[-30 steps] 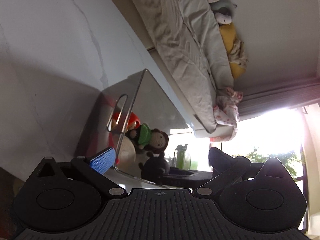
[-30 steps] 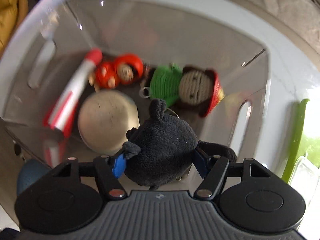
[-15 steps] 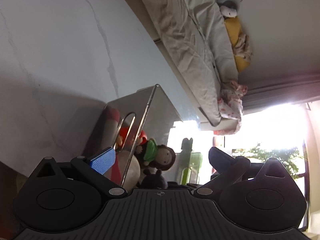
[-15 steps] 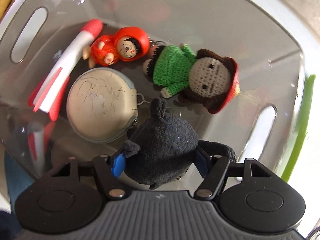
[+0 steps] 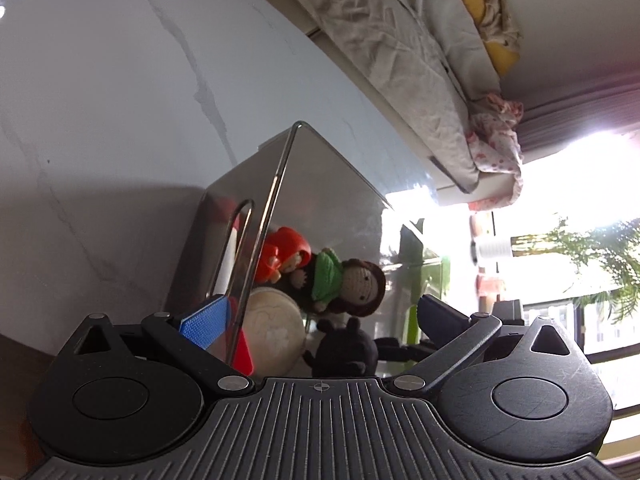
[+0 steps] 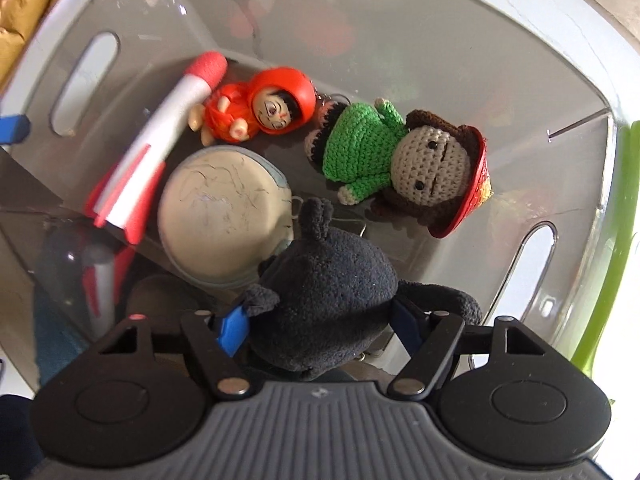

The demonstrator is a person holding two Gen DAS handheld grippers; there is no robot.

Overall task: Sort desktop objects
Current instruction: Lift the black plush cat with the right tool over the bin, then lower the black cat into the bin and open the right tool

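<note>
Opening over the clear bin (image 6: 460, 40), the right gripper (image 6: 320, 324) releases the black plush (image 6: 332, 292); left gripper (image 5: 316, 320) spread, empty.

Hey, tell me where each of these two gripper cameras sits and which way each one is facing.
Left wrist: on the left gripper, seeing the clear plastic storage bin side-on across the white marble table; its jaws stand open, empty.
Right wrist: on the right gripper, facing down into the bin; jaws opening around the black plush toy.
Shared: bin, plush, green crochet doll, red hooded figurine, round beige pouch.
</note>
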